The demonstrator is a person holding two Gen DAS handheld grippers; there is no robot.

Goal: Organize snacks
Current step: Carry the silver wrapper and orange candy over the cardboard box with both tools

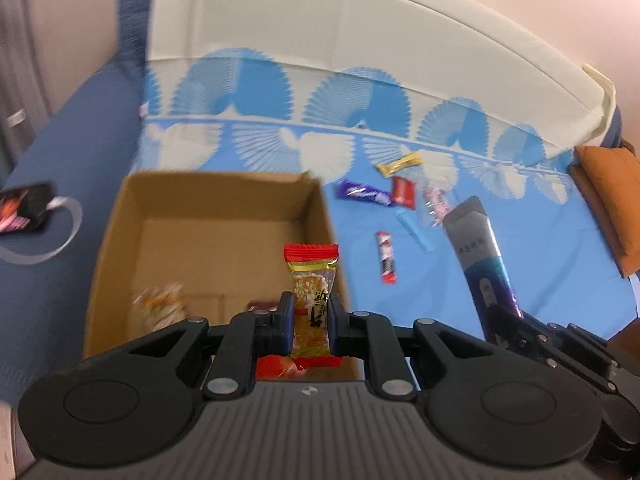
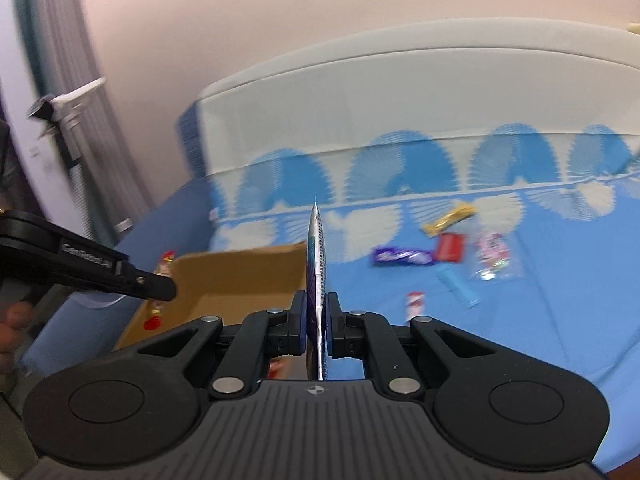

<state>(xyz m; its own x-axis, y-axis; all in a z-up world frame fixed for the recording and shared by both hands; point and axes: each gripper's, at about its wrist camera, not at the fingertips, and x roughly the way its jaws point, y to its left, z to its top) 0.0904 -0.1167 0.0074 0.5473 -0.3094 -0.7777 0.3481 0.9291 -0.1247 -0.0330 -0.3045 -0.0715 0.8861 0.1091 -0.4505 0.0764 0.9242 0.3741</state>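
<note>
A blue sofa [image 1: 60,152] carries a fan-patterned blue and white cloth [image 1: 520,240] over its seat and backrest. On the sofa's left armrest lies a dark phone [image 1: 24,208] with a white cable. An orange cushion [image 1: 612,200] sits at the sofa's right end.

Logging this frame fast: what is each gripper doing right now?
Left gripper: shut on the peanut candy bar.
Right gripper: shut on the silver-purple packet.
</note>
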